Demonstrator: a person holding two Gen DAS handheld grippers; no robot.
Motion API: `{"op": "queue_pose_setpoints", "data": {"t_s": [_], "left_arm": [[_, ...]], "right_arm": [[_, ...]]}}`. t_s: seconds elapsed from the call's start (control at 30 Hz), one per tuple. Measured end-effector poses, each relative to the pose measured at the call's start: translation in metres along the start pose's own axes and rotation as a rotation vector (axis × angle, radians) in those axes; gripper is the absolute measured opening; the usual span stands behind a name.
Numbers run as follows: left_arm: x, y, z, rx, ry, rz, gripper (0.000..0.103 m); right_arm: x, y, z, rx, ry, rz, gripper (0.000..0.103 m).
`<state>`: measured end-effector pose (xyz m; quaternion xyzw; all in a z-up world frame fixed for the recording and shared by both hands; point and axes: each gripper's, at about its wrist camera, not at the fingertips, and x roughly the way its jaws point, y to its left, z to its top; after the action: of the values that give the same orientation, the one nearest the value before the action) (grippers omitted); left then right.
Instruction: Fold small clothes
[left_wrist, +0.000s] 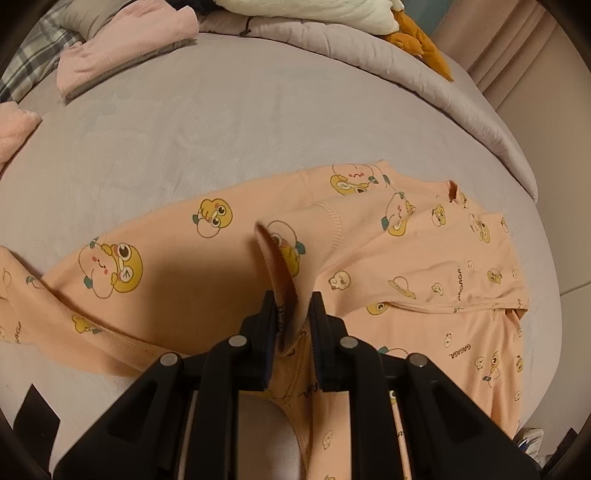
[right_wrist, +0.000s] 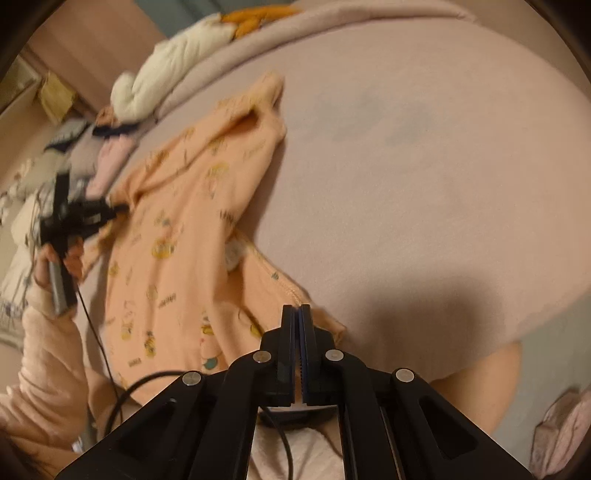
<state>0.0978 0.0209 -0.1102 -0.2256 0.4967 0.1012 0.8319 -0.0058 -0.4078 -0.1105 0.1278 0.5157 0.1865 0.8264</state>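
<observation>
A small peach garment printed with yellow cartoon frogs lies spread on a grey-pink bed. My left gripper is shut on a pinched-up fold of it, with a sleeve trailing to the left. In the right wrist view the same garment lies left of centre, and the left gripper shows at its far left edge in a hand. My right gripper has its jaws together at the garment's near hem; whether cloth is pinched between them is hidden.
The bed stretches beyond the garment. Folded pink clothes lie at the back left. A white and orange plush toy rests on a rolled blanket at the back. A black cable hangs near the person's pink sleeve.
</observation>
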Motion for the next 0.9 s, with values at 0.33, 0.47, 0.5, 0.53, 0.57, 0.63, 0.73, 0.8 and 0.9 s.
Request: {"op": "queue_pose_setpoints", "data": {"t_s": [0.33, 0.47, 0.5, 0.53, 0.57, 0.63, 0.73, 0.8, 0.9], "left_arm": [[0.006, 0.005, 0.002, -0.034, 0.008, -0.023, 0.014], [0.002, 0.011, 0.004, -0.063, -0.006, -0.036, 0.006], [-0.002, 0.012, 0.005, -0.066, -0.016, -0.035, 0.005], [-0.005, 0.013, 0.005, -0.064, -0.025, -0.035, 0.005], [-0.010, 0.014, 0.007, -0.061, -0.039, -0.034, 0.005], [-0.018, 0.015, 0.010, -0.055, -0.061, -0.032, 0.005], [-0.019, 0.024, 0.016, -0.070, -0.067, -0.022, 0.005], [-0.017, 0.028, 0.017, -0.085, -0.062, -0.028, 0.004], [-0.016, 0.040, 0.018, -0.130, -0.026, -0.048, 0.005]], "right_arm": [[-0.042, -0.045, -0.020, 0.161, -0.123, -0.133, 0.003], [-0.023, -0.048, -0.024, 0.187, -0.084, -0.144, 0.003], [-0.020, -0.051, -0.022, 0.201, -0.076, -0.153, 0.003], [-0.019, -0.052, -0.021, 0.211, -0.071, -0.159, 0.003], [-0.019, -0.053, -0.018, 0.220, -0.069, -0.160, 0.003], [-0.025, -0.049, -0.014, 0.211, -0.083, -0.172, 0.003], [-0.030, -0.041, -0.008, 0.180, -0.101, -0.206, 0.003], [-0.034, -0.036, -0.003, 0.164, -0.120, -0.219, 0.003], [-0.034, -0.028, 0.006, 0.147, -0.135, -0.221, 0.013]]}}
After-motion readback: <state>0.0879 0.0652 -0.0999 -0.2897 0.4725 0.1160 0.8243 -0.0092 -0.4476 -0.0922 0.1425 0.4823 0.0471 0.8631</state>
